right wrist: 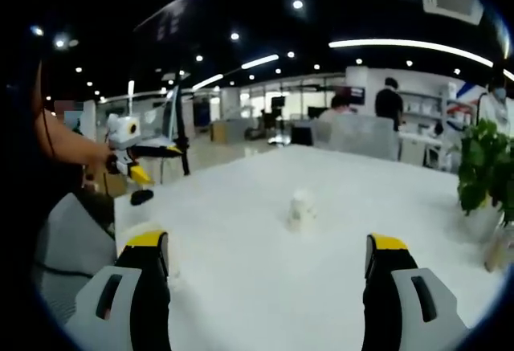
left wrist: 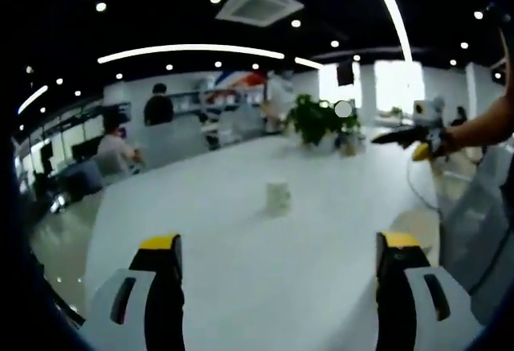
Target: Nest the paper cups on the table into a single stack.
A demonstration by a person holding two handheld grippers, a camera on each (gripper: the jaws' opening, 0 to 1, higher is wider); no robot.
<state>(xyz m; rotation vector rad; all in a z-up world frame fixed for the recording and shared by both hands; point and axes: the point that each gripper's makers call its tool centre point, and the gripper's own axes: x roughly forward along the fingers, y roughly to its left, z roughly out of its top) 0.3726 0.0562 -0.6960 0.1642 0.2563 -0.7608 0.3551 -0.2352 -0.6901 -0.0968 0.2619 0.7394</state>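
Well, the small white paper cups (left wrist: 278, 196) stand mid-table on the white tabletop (left wrist: 241, 287), apart from both grippers. The left gripper (left wrist: 279, 267) and right gripper (right wrist: 267, 263) gape empty. Light, crushable: probably grip gently at the wall.

Left gripper view: looking low across the table (left wrist: 241, 230), facing a plant (left wrist: 315, 120).
Right gripper view: looking low across it, from another side.
Shared: paper cups (left wrist: 278, 197) mid-table, well ahead.

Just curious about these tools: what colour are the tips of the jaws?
Yellow tips on black jaws, clearest in the right gripper view on the right gripper.
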